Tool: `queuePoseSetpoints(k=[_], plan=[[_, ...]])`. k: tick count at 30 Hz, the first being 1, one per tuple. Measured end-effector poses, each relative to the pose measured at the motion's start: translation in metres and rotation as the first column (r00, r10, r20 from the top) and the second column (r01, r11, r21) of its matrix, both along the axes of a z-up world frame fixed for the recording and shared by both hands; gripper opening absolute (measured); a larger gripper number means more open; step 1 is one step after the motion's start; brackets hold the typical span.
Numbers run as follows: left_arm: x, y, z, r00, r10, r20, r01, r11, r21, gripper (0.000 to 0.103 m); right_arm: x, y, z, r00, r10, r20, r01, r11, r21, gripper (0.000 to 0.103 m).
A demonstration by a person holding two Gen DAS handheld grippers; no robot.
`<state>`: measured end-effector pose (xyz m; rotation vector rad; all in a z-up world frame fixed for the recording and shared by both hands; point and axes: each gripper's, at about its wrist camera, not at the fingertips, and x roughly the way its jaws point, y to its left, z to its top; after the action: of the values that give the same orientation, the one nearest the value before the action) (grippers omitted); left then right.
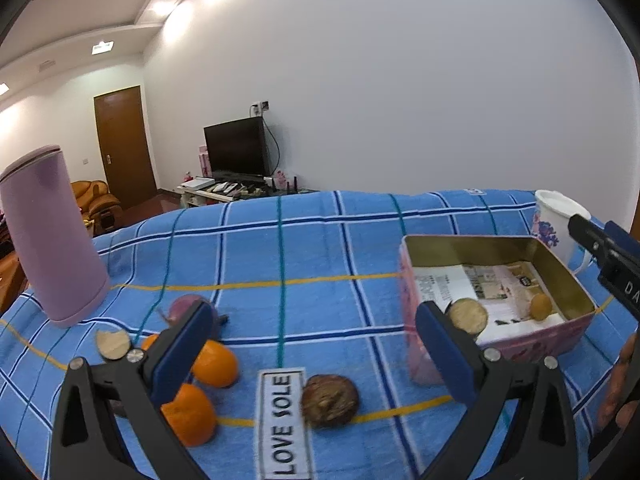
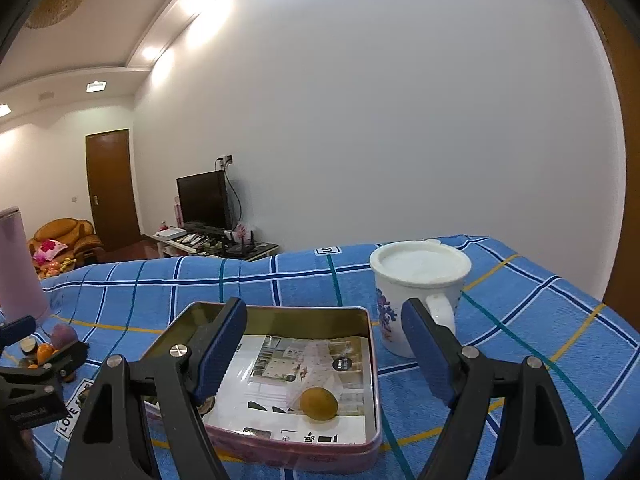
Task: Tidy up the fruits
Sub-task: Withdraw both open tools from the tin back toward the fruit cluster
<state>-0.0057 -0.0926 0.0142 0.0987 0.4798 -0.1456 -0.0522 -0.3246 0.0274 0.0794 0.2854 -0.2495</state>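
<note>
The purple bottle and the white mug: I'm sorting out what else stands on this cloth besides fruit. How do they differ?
The purple bottle is tall, plain and has no handle; the white mug is shorter, wider, and has a handle and a floral print. The purple bottle stands beside the loose fruit, while the white mug stands just behind the tin. Both stand upright on the blue checked cloth, and both appear capped by a lid.

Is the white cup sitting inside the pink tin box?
No, the white cup stands on the blue cloth just outside the pink tin box, beyond its far right corner.
</note>
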Motion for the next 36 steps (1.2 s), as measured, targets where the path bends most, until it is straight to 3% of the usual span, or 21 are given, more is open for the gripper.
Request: queuePoseSetpoints(k=[6,16,23,31,36], plan=[[-0.002,0.023,-0.003,1.0,0.025,-0.013,-0.025,1.0,0.003,0.103,-0.006,0.02,0.001,1.0,-0.001,-0.014,0.001,1.0,-0.008,0.081],[-0.006,0.061,-0.006,0.999,0.043,-0.029,-0.043,0.999,-0.006,0.103,-0.006,0.073,-0.004,0.991,0.104,-0.083,-0.106,0.994,-0.025,0.081],[-0.001,0.098,-0.007,0.996,0.077,-0.048,-0.077,0.997,-0.003,0.103,-0.001,0.105,-0.01,0.974,0.187,-0.127,-0.187,0.982,0.015,0.081],[0.013,0.148,-0.005,0.981,0.186,-0.054,-0.185,0.983,0.017,0.103,0.008,0.154,-0.021,0.923,0.302,-0.238,-0.304,0.952,0.03,0.081],[0.021,0.178,-0.003,0.968,0.242,-0.058,-0.243,0.97,-0.003,0.103,0.028,0.186,-0.034,0.861,0.374,-0.345,-0.378,0.924,0.057,0.081]])
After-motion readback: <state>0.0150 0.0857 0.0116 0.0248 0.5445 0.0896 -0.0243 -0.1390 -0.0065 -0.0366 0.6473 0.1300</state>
